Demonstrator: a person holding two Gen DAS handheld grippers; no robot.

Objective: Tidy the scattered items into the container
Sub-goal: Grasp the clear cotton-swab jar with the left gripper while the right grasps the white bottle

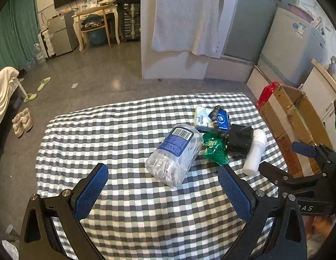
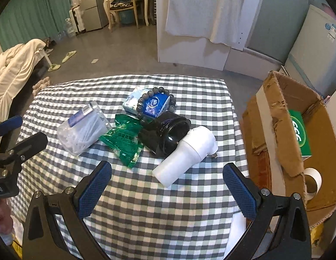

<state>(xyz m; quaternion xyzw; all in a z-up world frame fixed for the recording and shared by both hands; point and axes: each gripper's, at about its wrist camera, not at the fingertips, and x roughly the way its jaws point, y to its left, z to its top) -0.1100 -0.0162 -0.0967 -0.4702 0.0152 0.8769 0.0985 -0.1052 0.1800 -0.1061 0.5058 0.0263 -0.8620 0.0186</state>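
Note:
On the checked tablecloth (image 1: 124, 130) (image 2: 189, 205) lies a pile: a clear jar of cotton swabs (image 1: 175, 153) (image 2: 81, 130), a green packet (image 1: 215, 149) (image 2: 122, 139), a black holder (image 1: 240, 139) (image 2: 168, 133), a white bottle (image 1: 254, 155) (image 2: 185, 153), blue tissue packs (image 1: 220, 120) (image 2: 156, 105) and a bead bracelet (image 1: 216, 110) (image 2: 144, 98). My left gripper (image 1: 162, 192) is open just short of the jar. My right gripper (image 2: 168, 192) is open just short of the white bottle. The cardboard box (image 1: 298, 117) (image 2: 282, 130) stands right of the table, holding a green box (image 2: 300, 134) and a tape roll (image 2: 313, 179).
Beyond the table are a white partition with a hanging towel (image 1: 187, 15) (image 2: 204, 6), a fridge (image 1: 293, 47), a bed (image 2: 13, 69) at left, slippers (image 1: 44, 83) and shoes (image 1: 22, 122) on the floor. A red object (image 1: 266, 93) sits behind the box.

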